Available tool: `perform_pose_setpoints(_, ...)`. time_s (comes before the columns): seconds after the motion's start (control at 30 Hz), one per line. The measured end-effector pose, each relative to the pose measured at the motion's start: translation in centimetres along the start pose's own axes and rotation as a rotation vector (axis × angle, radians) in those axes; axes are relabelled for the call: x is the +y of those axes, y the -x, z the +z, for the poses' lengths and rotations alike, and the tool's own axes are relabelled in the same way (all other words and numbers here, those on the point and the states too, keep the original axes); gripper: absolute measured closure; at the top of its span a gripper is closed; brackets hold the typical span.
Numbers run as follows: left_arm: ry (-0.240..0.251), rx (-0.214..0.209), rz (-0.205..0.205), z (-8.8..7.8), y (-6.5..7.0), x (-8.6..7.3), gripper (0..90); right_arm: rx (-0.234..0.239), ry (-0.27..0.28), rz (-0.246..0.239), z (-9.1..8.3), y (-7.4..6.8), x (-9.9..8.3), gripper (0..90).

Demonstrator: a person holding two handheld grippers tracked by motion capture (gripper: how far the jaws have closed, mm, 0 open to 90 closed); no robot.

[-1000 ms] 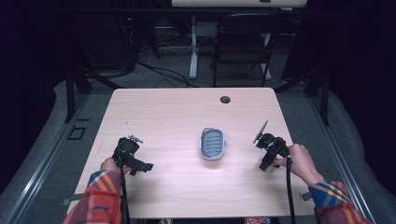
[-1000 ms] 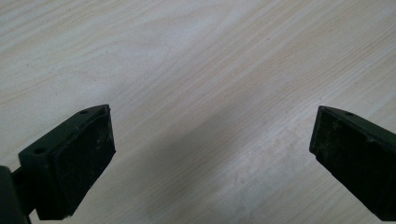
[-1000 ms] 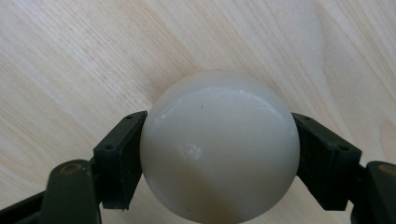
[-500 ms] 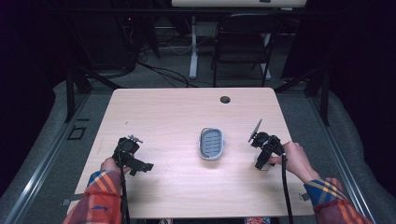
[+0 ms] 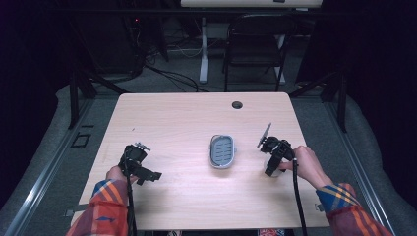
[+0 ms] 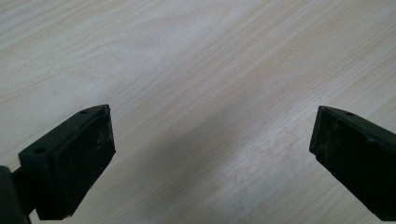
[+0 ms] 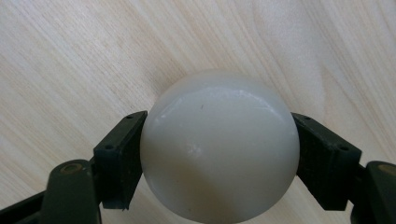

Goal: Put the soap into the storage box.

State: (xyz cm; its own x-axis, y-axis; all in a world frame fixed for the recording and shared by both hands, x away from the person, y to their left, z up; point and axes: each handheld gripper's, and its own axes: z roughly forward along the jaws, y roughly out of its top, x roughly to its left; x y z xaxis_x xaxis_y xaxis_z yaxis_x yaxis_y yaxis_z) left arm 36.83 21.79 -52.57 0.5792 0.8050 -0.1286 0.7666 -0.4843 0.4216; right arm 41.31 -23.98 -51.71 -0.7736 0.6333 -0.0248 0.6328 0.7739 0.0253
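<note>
A smooth white ball-shaped object [image 7: 219, 144] is clamped between the two black jaws of my right gripper [image 7: 217, 119], just above the wooden table [image 5: 172, 123]. From above, the right gripper [image 5: 273, 162] sits at the table's right side, a short way right of a grey oval dish [image 5: 223, 150] with a slotted floor. A pale bit of the white object [image 5: 270, 162] shows under that gripper. My left gripper [image 5: 136, 162] rests near the front left of the table. Its jaws stand wide apart in the left gripper view [image 6: 212, 112], with bare wood between them.
A round cable hole [image 5: 237, 104] is set into the table near its far edge. Behind the table stand a dark chair [image 5: 255, 44] and a white desk leg [image 5: 202, 49], with cables on the floor. Both forearms wear plaid sleeves.
My right gripper has shifted slightly left, toward the grey dish, with the white object still in it. The left gripper has stayed where it was.
</note>
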Motion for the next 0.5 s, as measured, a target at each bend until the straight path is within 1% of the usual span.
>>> perform_pose_setpoints(0.07, 0.0, 0.0, 0.0, 0.0, 0.0, 0.0, 0.0, 0.006, 0.006, 0.009, 0.0, -0.1, 0.2, 24.3)
perform_pose_setpoints(0.17, -0.001, 0.0, 0.0, 0.0, 0.0, 0.0, 0.0, 0.005, 0.003, -0.003, -0.1, 0.0, 0.5, 24.4)
perform_pose_setpoints(0.2, -0.001, 0.0, -0.001, 0.0, 0.0, 0.0, 0.0, 0.003, -0.007, -0.007, -0.3, 0.0, 0.7, 24.4)
perform_pose_setpoints(0.23, -0.001, -0.001, -0.001, 0.0, 0.0, 0.0, 0.1, -0.001, 0.004, -0.007, -0.3, 0.0, 0.8, 24.4)
perform_pose_setpoints(0.33, -0.001, 0.0, -0.001, 0.0, 0.0, 0.0, 0.1, 0.001, 0.003, -0.007, -0.5, 0.1, 1.1, 24.4)
perform_pose_setpoints(0.37, -0.001, 0.0, -0.002, 0.0, 0.1, 0.0, 0.0, 0.003, 0.014, -0.004, -0.5, 0.1, 1.2, 24.3)
perform_pose_setpoints(0.4, -0.002, 0.001, -0.002, 0.0, 0.1, 0.0, 0.1, 0.001, 0.0, -0.012, -0.6, 0.1, 1.4, 24.4)
perform_pose_setpoints(0.47, -0.002, 0.0, -0.001, 0.0, 0.1, 0.0, 0.0, 0.0, 0.007, -0.014, -0.7, 0.2, 1.8, 24.4)
perform_pose_setpoints(0.5, 0.0, 0.001, -0.002, 0.0, 0.1, 0.0, 0.1, 0.004, 0.002, -0.016, -0.8, 0.2, 2.0, 24.4)
